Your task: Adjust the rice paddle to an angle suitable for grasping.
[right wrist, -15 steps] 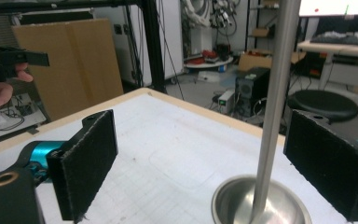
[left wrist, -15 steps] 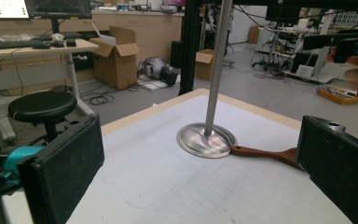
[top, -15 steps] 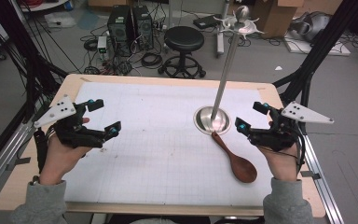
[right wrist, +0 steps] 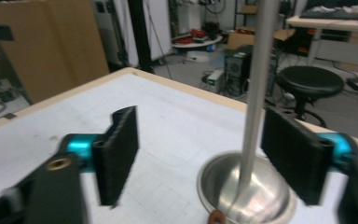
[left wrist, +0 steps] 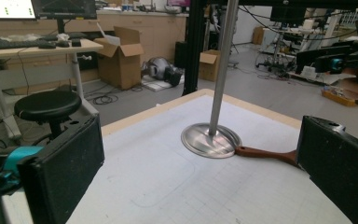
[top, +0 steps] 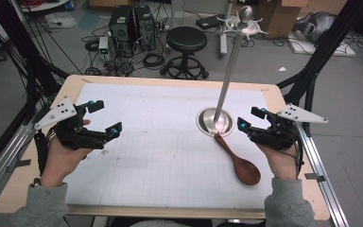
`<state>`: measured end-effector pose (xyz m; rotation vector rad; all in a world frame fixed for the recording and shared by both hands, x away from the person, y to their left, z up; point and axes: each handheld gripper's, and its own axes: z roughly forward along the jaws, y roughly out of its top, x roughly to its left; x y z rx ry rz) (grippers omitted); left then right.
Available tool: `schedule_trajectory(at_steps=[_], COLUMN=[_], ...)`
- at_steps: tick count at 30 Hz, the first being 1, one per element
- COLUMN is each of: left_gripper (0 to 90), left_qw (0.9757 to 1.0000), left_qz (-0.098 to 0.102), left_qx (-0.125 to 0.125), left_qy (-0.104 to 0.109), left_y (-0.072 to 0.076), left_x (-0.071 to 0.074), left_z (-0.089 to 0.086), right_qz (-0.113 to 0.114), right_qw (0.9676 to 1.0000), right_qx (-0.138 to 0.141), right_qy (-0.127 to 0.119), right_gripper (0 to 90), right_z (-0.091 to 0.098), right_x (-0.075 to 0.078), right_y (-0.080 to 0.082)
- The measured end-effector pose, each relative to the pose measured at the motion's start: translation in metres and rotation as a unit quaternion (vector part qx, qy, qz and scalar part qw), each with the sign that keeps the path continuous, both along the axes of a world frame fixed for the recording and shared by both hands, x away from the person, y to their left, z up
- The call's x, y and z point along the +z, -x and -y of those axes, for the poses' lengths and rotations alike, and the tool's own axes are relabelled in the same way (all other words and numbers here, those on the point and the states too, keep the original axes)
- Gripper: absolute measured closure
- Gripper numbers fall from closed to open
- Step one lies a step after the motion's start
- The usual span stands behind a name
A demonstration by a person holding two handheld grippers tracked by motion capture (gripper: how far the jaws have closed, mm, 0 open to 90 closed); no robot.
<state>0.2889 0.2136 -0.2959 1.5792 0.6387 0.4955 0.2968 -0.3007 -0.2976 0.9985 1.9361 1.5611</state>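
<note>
A metal stand has a round base (top: 215,120) and a tall pole (top: 229,66) with hooks at its top. It rises from the right half of the white grid mat (top: 160,142). A brown wooden spoon (top: 238,161) lies flat in front of the base, its handle tip touching the rim. My right gripper (top: 248,118) hovers open just right of the base, holding nothing. In the right gripper view its jaws (right wrist: 205,149) frame the pole (right wrist: 256,93) farther off. My left gripper (top: 106,117) is open and holds nothing at the mat's left. Its view (left wrist: 203,154) shows the base (left wrist: 210,140) and spoon handle (left wrist: 265,152).
The wooden table edge (top: 170,79) borders the mat. Beyond the far edge stand a black stool (top: 186,38) and computer towers (top: 130,23) on the floor. Black frame struts (top: 321,52) rise at the right corner.
The right gripper has edged slightly left toward the stand's base. The left gripper, the spoon and the stand have kept their places.
</note>
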Motion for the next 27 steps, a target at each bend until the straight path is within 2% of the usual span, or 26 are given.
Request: schedule_trajectory(at_steps=[1,2,3,4,5,8,9,11,12,13,16,18,21,27], left_gripper=[1.7,1.7,1.7,1.7,1.7,1.7,1.7,1.7,1.7,1.7,1.7,1.7,1.7,1.7], left_qw=[1.0,1.0,1.0,1.0,1.0,1.0,1.0,1.0,1.0,0.9999,0.9999,0.9998,0.9998,0.9996], left_qz=[-0.002,-0.002,-0.002,-0.001,0.0,-0.001,-0.001,-0.002,-0.002,-0.006,-0.008,-0.009,0.001,-0.002], left_qx=[0.003,0.003,0.004,0.004,0.004,0.005,0.005,0.007,0.007,0.009,0.013,0.014,0.02,0.023], left_qy=[0.0,0.0,0.001,0.002,-0.001,-0.003,-0.003,-0.004,-0.004,-0.006,-0.006,-0.007,-0.01,-0.017], left_y=[0.001,0.001,0.001,0.002,0.003,0.003,0.003,0.001,0.001,0.0,-0.001,-0.002,-0.001,-0.003], left_x=[-0.001,-0.001,-0.001,-0.001,-0.001,-0.002,-0.002,-0.003,-0.003,-0.004,-0.006,-0.006,-0.005,-0.008], left_z=[0.0,0.0,0.0,0.0,0.0,0.0,0.0,-0.001,-0.001,-0.001,-0.001,-0.001,0.002,0.003], right_qz=[-0.006,-0.006,-0.006,-0.009,-0.014,-0.028,-0.028,-0.044,-0.044,-0.05,-0.065,-0.067,-0.084,-0.083], right_qw=[1.0,1.0,0.9999,0.9997,0.9996,0.9991,0.9991,0.9984,0.9984,0.9981,0.9972,0.997,0.9953,0.9945], right_qx=[-0.007,-0.007,-0.007,-0.01,-0.012,-0.008,-0.008,-0.007,-0.007,-0.009,-0.012,-0.012,-0.014,-0.007], right_qy=[0.004,0.004,0.006,0.018,0.023,0.03,0.03,0.035,0.035,0.035,0.035,0.037,0.046,0.062], right_gripper=[41.0,41.0,44.7,53.4,57.2,67.5,67.5,75.6,75.6,80.2,85.0,87.2,89.1,89.2], right_z=[0.002,0.002,0.003,0.004,0.004,0.006,0.006,0.009,0.009,0.012,0.017,0.018,0.02,0.012], right_x=[-0.004,-0.004,-0.006,-0.01,-0.012,-0.018,-0.018,-0.025,-0.025,-0.03,-0.038,-0.04,-0.047,-0.055], right_y=[-0.001,-0.001,-0.001,-0.002,-0.002,-0.005,-0.005,-0.01,-0.01,-0.013,-0.017,-0.018,-0.022,-0.026])
